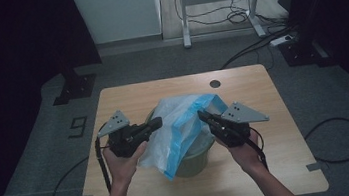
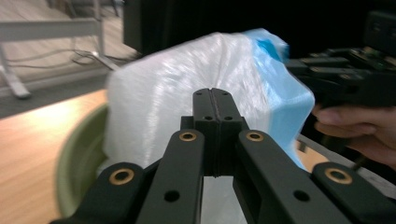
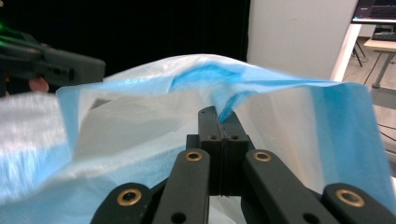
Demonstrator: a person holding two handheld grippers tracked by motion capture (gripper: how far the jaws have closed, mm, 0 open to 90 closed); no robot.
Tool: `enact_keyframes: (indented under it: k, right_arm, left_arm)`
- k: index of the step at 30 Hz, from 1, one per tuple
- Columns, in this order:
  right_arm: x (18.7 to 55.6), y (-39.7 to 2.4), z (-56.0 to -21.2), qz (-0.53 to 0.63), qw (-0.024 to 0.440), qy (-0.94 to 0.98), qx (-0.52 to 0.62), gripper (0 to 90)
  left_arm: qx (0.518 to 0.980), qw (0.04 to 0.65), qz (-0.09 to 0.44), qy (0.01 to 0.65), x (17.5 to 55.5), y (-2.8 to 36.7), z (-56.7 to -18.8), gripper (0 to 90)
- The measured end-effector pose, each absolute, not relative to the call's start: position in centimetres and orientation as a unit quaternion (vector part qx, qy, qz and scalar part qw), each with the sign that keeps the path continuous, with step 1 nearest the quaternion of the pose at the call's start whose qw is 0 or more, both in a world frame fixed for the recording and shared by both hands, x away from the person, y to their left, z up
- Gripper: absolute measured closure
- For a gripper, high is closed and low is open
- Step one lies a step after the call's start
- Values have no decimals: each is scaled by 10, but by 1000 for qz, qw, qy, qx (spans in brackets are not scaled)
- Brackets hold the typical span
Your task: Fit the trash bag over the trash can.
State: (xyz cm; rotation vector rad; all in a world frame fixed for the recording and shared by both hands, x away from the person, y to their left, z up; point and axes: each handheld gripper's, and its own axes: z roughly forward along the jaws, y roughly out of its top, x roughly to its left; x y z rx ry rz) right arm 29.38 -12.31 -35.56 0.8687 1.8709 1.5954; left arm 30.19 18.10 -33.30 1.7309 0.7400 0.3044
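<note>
Your left gripper (image 1: 157,123) is clamped on the bag (image 1: 178,127) at its 9 o'clock edge, and your right gripper (image 1: 203,115) pinches the blue rim at 3 o'clock. The bag sits over the green bin (image 1: 195,160) at the middle of the table (image 1: 127,96), between your hands.

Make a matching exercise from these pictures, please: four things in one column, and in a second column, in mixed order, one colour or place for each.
Things:
1. plastic bag
2. bin
3. left gripper
4. round hole in the table

Descriptions:
A. olive green, under the bag
B. near the table's far edge
C. translucent white with a blue band
D. black, jaws shut at the bag's left side

Pairs: 1-C, 2-A, 3-D, 4-B
</note>
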Motion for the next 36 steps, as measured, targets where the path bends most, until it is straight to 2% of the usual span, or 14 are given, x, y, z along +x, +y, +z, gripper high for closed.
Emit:
enact_keyframes:
  k: [6,12,14,19,22,25,27,30,32,36]
  right_arm:
    - [291,-133,-359,591,266,690,323,891]
    - [288,-138,-361,593,266,689,320,890]
    - [288,-137,-362,594,267,690,317,891]
    - [286,-134,-360,596,268,691,310,891]
    - [286,-133,-358,597,270,690,307,891]
    - [285,-131,-356,599,270,689,305,891]
    - [284,-131,-355,601,271,689,302,890]
    - [282,-130,-354,601,272,689,301,891]
    - [282,-131,-354,601,273,689,301,891]
    - [284,-135,-355,598,275,688,306,891]
  left_arm:
    - [729,588,139,322,303,185,-334,900]
    - [744,585,121,301,300,179,-335,889]
    - [750,581,114,295,300,175,-334,796]
    - [762,567,122,288,295,164,-332,473]
    - [777,549,118,285,295,157,-332,363]
    - [788,527,124,293,298,153,-336,396]
    - [790,521,128,297,299,152,-338,516]
    - [795,516,118,296,303,152,-342,752]
    - [794,515,123,299,304,153,-344,863]
    - [764,540,156,317,308,162,-344,898]
